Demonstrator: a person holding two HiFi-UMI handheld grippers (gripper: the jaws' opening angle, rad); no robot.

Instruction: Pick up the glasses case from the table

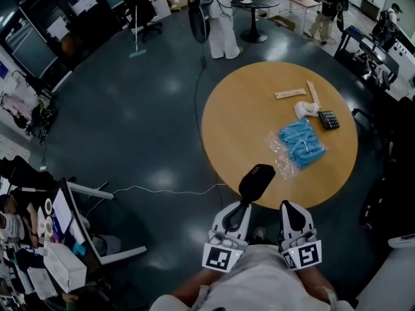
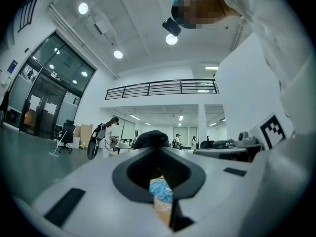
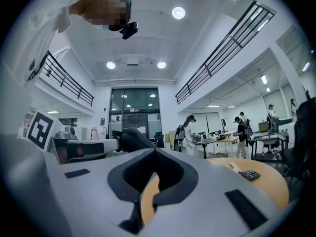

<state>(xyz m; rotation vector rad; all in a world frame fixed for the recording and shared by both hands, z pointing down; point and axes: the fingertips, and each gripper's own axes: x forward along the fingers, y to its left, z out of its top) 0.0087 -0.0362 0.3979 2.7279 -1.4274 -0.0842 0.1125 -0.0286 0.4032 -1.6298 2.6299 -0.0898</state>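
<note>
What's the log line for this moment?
left gripper: shut on glasses case | right gripper: shut, empty | case above table edge

The left claw [image 1: 246, 203] is holding a black glasses case [image 1: 257, 179] by its near end, the case hanging over the near edge of the round wooden table [image 1: 240, 128]. The right claw [image 1: 289, 207] is hovering just beside it, carrying nothing. Farther across the table, a blue bundle in a clear bag [image 1: 301, 143] is lying near a dark calculator [image 1: 329, 120], a crumpled white item [image 1: 306, 109] and two pale strips [image 1: 290, 94]. A person in white [image 1: 224, 19] is standing beyond the table, and a thin white cable [image 1: 162, 190] is trailing across the grey floor.
</note>
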